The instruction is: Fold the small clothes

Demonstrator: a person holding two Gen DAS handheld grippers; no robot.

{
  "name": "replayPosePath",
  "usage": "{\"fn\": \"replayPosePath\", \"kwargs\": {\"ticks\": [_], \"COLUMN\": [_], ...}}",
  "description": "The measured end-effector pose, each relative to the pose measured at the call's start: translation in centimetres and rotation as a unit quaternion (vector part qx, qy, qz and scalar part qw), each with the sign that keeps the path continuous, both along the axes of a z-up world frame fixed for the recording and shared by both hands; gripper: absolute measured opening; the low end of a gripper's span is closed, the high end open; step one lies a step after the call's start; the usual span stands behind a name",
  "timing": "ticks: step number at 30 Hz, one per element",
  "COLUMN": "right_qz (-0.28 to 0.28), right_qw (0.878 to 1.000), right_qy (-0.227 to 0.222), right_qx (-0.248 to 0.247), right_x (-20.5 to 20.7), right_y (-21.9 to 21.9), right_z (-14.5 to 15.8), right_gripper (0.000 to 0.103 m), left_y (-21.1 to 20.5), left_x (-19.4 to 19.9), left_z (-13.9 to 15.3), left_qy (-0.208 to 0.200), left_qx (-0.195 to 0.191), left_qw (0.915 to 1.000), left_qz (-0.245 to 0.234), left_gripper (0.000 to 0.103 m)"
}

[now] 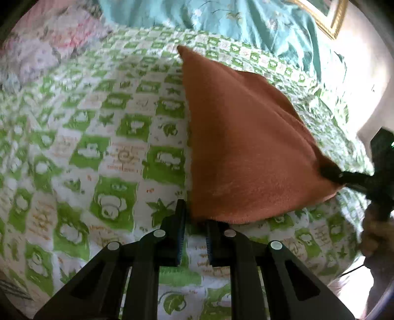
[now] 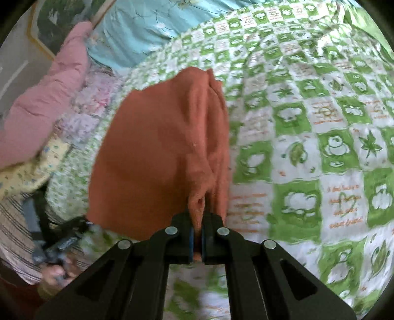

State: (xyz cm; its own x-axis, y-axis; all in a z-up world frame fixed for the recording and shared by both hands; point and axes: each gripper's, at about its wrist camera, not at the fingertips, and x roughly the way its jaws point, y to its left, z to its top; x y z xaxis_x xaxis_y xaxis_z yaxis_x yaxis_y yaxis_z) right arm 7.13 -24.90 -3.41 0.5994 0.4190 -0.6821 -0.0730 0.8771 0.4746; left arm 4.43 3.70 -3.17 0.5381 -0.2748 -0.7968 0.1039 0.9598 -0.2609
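An orange-brown cloth is held up above the green-and-white patterned bedspread. In the left wrist view my left gripper stands at the cloth's near lower corner; its jaws are a little apart and the cloth edge sits over the right finger, so a hold is unclear. My right gripper grips the cloth's far right corner there. In the right wrist view my right gripper is shut on a bunched corner of the cloth, which hangs in folds. The left gripper shows at the lower left.
A teal floral blanket lies at the head of the bed. A pink quilt and a pale floral fabric lie at the bed's side. A gold-framed picture is on the wall. The bedspread stretches to the right.
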Motion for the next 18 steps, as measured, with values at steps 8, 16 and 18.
{"fn": "replayPosePath", "kwargs": {"ticks": [8,16,18], "right_qz": [-0.002,-0.02,-0.017], "right_qw": [1.0,0.999,0.999], "right_qy": [0.007,-0.023,-0.037], "right_qx": [0.009,0.018,0.029], "right_x": [-0.8,0.9,3.0], "right_y": [-0.4,-1.3,-0.9], "right_z": [-0.1,4.5,5.5], "right_gripper": [0.004,0.033,0.033], "left_y": [1.2,2.3,1.9], "left_x": [-1.1,-0.2,1.4], "left_z": [0.7,6.1,6.7], "left_qy": [0.023,-0.032,-0.034], "left_qx": [0.012,-0.044,-0.078], "left_qw": [0.9997,0.998,0.9955], "left_qz": [0.003,-0.032,-0.041], "left_gripper": [0.011,0.014,0.015]}}
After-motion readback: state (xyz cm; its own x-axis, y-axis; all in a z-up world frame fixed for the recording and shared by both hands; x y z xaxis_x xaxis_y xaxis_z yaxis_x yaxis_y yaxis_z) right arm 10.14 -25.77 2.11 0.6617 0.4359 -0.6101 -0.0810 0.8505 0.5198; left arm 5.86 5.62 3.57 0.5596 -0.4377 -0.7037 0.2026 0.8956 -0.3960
